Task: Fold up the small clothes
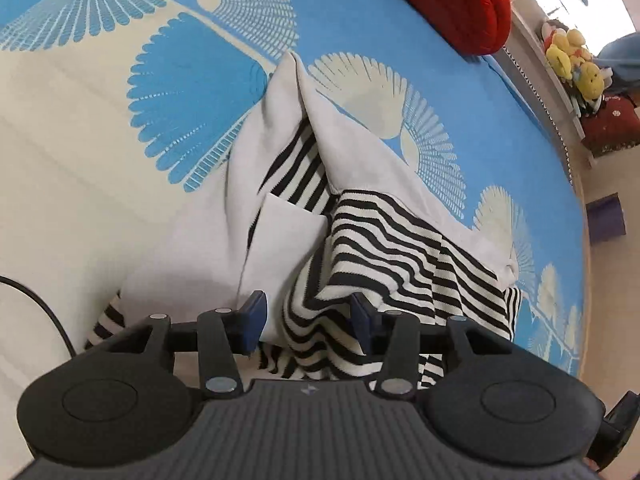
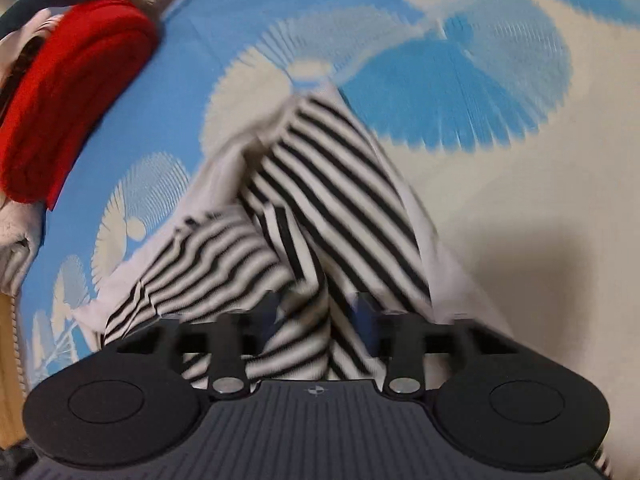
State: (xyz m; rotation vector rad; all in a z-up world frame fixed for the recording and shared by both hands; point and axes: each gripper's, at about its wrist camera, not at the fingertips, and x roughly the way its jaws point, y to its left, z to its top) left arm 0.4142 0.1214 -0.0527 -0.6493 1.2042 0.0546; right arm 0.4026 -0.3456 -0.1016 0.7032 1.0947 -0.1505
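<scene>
A small garment [image 1: 360, 236], white with black-and-white striped parts, lies crumpled on the bed. In the left wrist view its white panels run away from me to a point, and the striped cloth bunches up close to the fingers. My left gripper [image 1: 309, 314] hangs over the near edge with its jaws apart; striped and white cloth shows between the blue pads [image 1: 256, 312], which do not pinch it. The right wrist view is blurred. There my right gripper [image 2: 320, 312] also stands open over the striped cloth [image 2: 320, 184], which fills the gap between its fingers.
The bed cover [image 1: 100, 152] is blue and cream with fan patterns. A red cushion [image 1: 452, 0] lies at the far edge, also in the right wrist view [image 2: 72, 92]. Yellow plush toys [image 1: 572, 60] sit on a shelf beyond. A black cable [image 1: 44, 304] crosses the cover at left.
</scene>
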